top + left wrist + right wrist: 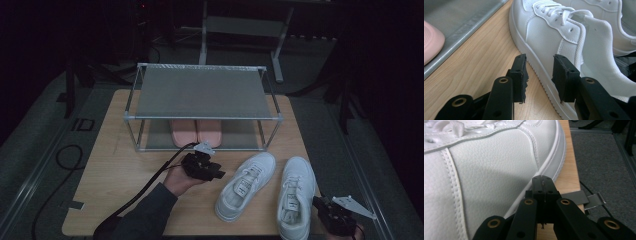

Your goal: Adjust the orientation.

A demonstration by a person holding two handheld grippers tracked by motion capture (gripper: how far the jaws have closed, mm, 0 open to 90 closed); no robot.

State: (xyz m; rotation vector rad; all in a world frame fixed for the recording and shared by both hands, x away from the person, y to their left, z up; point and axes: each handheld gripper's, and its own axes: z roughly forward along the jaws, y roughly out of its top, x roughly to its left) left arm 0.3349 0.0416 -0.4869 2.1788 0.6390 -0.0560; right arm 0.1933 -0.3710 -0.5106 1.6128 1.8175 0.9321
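Observation:
Two white sneakers lie on the wooden table (125, 170): the left one (245, 185) angled, the right one (296, 195) nearly straight. My left gripper (216, 171) sits just left of the angled sneaker (564, 32), jaws open with nothing between them, its tips close to the shoe's sole edge. At the table's near right corner my right gripper (320, 204) is shut and empty, its tips (543, 182) right beside the right sneaker's (486, 177) outer side. A pink pair of shoes (196, 131) rests on the lower shelf of a metal shoe rack (200, 92).
The rack fills the far half of the table, and its top shelf is bare. A pink shoe toe (431, 41) shows on the grey shelf mat. Cables trail off the table's left side. Grey floor (604, 157) lies past the right edge.

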